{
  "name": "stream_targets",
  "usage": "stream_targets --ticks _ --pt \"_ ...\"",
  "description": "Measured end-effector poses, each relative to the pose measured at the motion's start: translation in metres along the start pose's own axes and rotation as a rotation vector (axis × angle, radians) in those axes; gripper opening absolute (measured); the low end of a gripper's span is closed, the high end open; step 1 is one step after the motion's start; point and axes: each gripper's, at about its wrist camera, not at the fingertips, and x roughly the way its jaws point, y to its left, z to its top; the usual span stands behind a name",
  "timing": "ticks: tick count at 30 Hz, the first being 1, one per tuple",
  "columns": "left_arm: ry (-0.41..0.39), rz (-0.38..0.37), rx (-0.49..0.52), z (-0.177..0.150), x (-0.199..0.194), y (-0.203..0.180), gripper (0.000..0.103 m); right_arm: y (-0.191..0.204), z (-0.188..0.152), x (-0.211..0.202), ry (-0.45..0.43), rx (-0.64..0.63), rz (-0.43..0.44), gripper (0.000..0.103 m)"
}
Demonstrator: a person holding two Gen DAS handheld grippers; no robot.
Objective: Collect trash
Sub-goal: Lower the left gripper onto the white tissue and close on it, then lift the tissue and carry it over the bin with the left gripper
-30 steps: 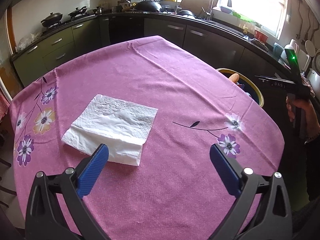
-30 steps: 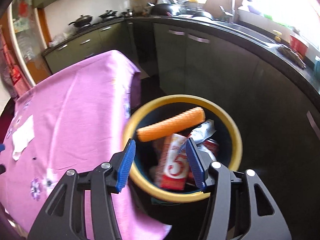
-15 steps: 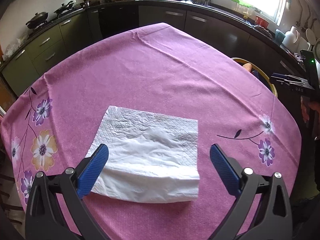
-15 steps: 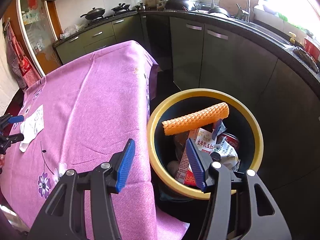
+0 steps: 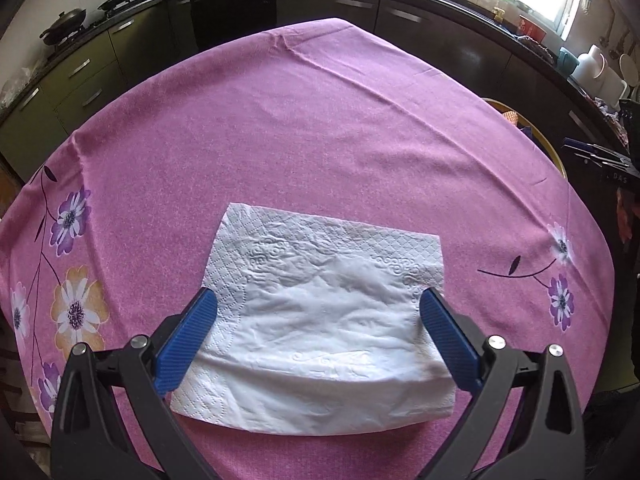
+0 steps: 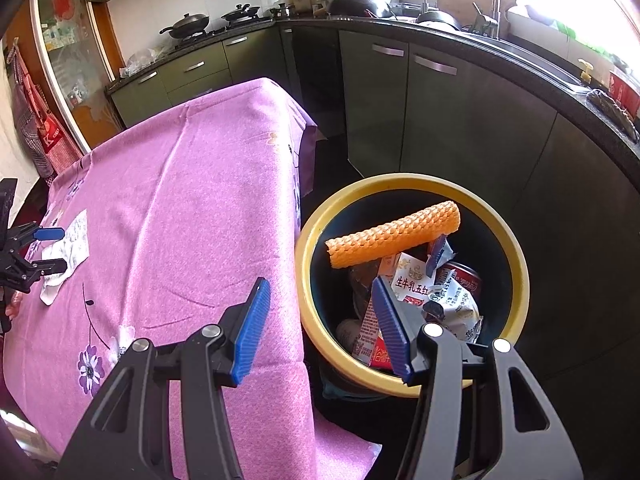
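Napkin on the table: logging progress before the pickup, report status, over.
Left gripper open, straddling the white napkin, no grip yet. Right gripper open, empty, by the yellow-rimmed bin. Nothing in the way.

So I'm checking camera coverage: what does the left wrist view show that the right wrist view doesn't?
Only the left wrist view shows the white napkin close up, embossed and creased, lying between the open blue pads of the left gripper.

Only the right wrist view shows inside the yellow-rimmed bin: an orange mesh roll, a red can and wrappers. The right gripper is open and holds nothing.

Both show the pink flowered tablecloth, the napkin, the bin's rim and the kitchen counters.
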Motion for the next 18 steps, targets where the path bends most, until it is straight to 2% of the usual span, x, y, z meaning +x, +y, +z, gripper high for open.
stream_targets --ticks 6,10,12,14,15,17,18 --pt "-0.002 0.010 0.033 -0.006 0.001 -0.012 0.096 0.001 0.000 0.001 0.004 0.001 0.018 0.053" --pt "-0.009 0.026 0.047 -0.010 -0.002 -0.018 0.085 0.003 0.001 0.001 0.005 -0.002 0.024 0.053" --pt "-0.019 0.021 0.045 -0.009 -0.006 -0.018 0.070 0.003 0.001 0.001 0.005 -0.002 0.028 0.053" --pt "-0.022 0.026 0.035 -0.006 -0.010 -0.016 0.045 0.004 0.000 0.000 0.004 -0.002 0.033 0.054" --pt "-0.021 0.021 0.033 -0.006 -0.011 -0.015 0.039 0.005 0.000 0.000 0.003 -0.002 0.034 0.054" --pt "-0.021 0.018 0.024 -0.005 -0.012 -0.011 0.017 0.005 0.000 -0.001 0.003 -0.004 0.036 0.054" --pt "-0.020 0.011 0.016 -0.005 -0.012 -0.009 0.011 0.006 0.000 -0.001 0.003 -0.005 0.037 0.054"
